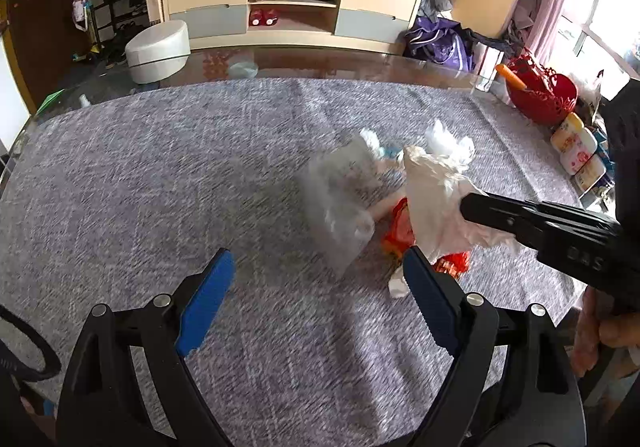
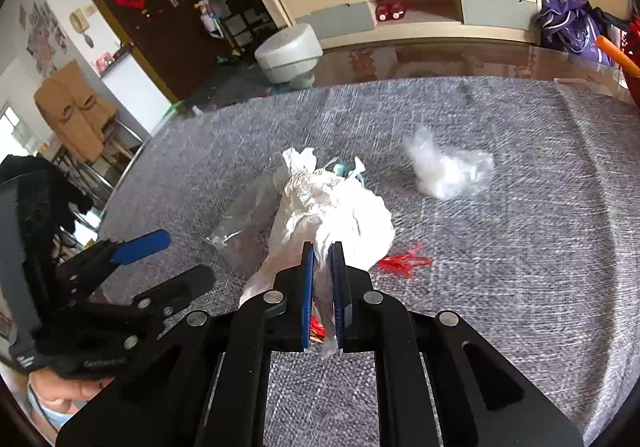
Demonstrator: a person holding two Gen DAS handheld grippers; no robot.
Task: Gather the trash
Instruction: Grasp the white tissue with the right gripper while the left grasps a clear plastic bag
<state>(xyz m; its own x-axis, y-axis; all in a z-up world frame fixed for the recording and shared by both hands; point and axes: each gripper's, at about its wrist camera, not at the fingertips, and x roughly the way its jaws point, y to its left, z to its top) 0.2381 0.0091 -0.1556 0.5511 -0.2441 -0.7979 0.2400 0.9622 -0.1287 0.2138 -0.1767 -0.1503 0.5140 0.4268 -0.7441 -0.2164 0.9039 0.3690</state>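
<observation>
Crumpled white plastic bag (image 2: 340,215), thin and wrinkled, is pinched between the blue-padded fingers (image 2: 307,287) of the right gripper (image 2: 322,259), jaws drawn narrow on a fold of it; the bag hangs over the middle of the desk (image 2: 520,287), above the other scraps. The desk wears a heathered grey woven cloth, with a glossy glass edge showing at the far side. The left gripper (image 1: 318,283) hovers just beside, jaws wide and empty, its pads flat blue rubber on black frames.

Around the bag lie a clear, filmy plastic wrapper (image 1: 340,199), a scrunched translucent white film (image 2: 448,167) well apart to the right, and a shiny orange-red packet (image 1: 400,231) with print too blurred to read. A loose tangle of red string (image 2: 404,263) lies on the cloth near the bag. Letters moulded on the right gripper's black body look like "DAS", though motion blur makes that uncertain.
</observation>
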